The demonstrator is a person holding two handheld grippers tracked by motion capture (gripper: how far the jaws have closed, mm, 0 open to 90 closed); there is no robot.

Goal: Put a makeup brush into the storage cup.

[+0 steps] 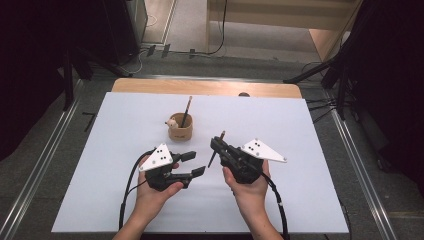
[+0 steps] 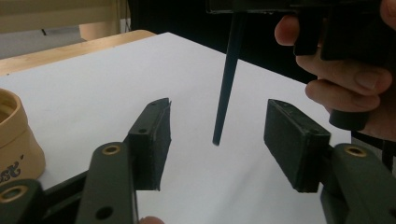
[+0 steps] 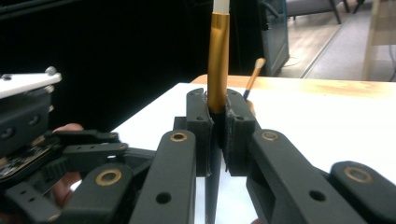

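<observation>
The slim paintbrush with a dark handle and a gold metal ferrule (image 3: pixel 218 60) is clamped in my right gripper (image 1: pixel 219 145), whose two black jaws are shut tight on it just below the ferrule. It stands nearly upright, bristle end up, and its tapered dark tip (image 2: pixel 218 135) hangs just above the white table (image 1: pixel 300 190) without touching it. My left gripper (image 1: pixel 192 164) lies just beside it at about the same height, jaws roughly half open with nothing between the pads; in the left gripper view the brush tip hangs a little beyond the gap between them.

I judge this to be the carrying step: the brush is lifted and has yet to go into the small round tan wooden cup (image 1: pixel 180 128), which stands on the table just beyond both grippers. A second brush (image 1: pixel 186 111) already leans in it, beside a pale rounded thing at the rim that I cannot identify. The next move calls for bringing the tip over the cup's mouth, keeping the handle steep, and letting go only once the tip is inside.

The handle looks smooth and hard, the ferrule glossy, the pads matte and rubbery, the table covering flat and dull.
</observation>
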